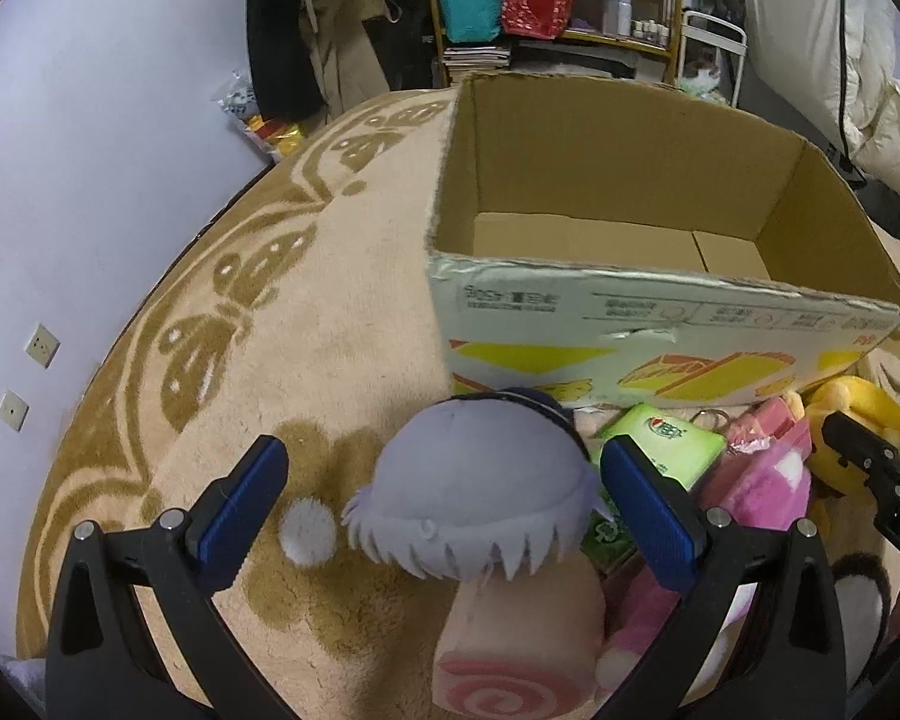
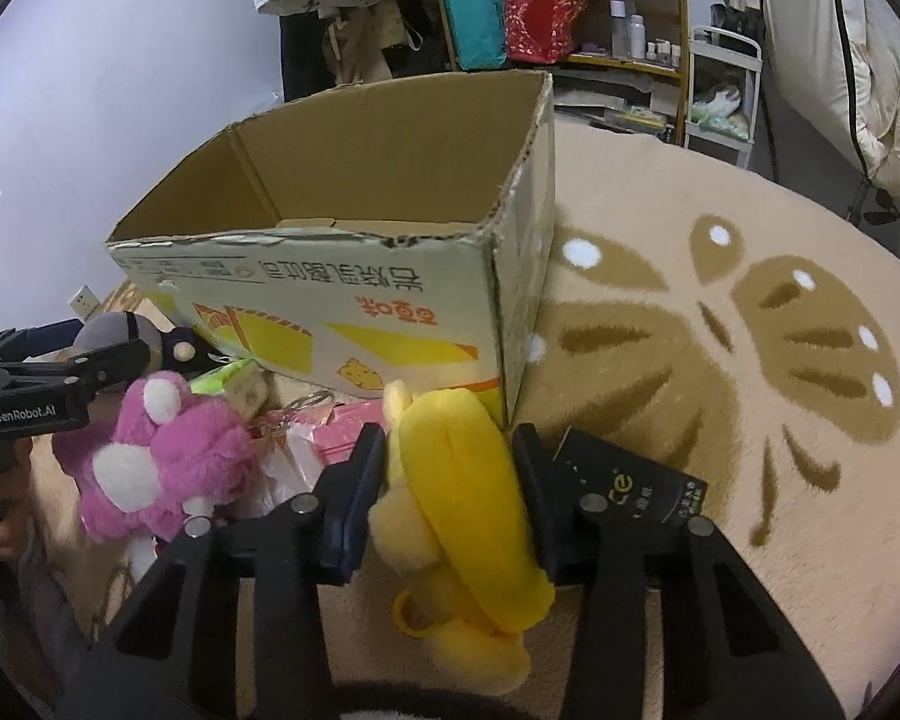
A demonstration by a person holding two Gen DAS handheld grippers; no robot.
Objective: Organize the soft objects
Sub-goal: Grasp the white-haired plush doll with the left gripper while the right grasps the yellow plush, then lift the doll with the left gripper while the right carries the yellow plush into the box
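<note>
Yellow plush toy (image 2: 462, 480) is being pinched by the right claw (image 2: 450, 480); the left claw (image 1: 450, 504) is gaping around a grey-haired doll (image 1: 474, 498) beside the cardboard box (image 1: 630, 312).

cardboard box (image 1: 660, 312): 1 | plush toys: 3 – grey (image 1: 474, 480), pink (image 2: 156, 450), yellow (image 2: 468, 480) | green pack (image 1: 666, 444): 1

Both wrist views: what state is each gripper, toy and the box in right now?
Left gripper: open, straddling the grey-haired plush doll, not clamped.
Right gripper: shut on the yellow plush toy.
Open-topped cardboard box: upright on the beige carpet, no toys visible inside.
Pink plush bear: lying loose on the carpet.
Green tissue pack: lying beside the box.
</note>
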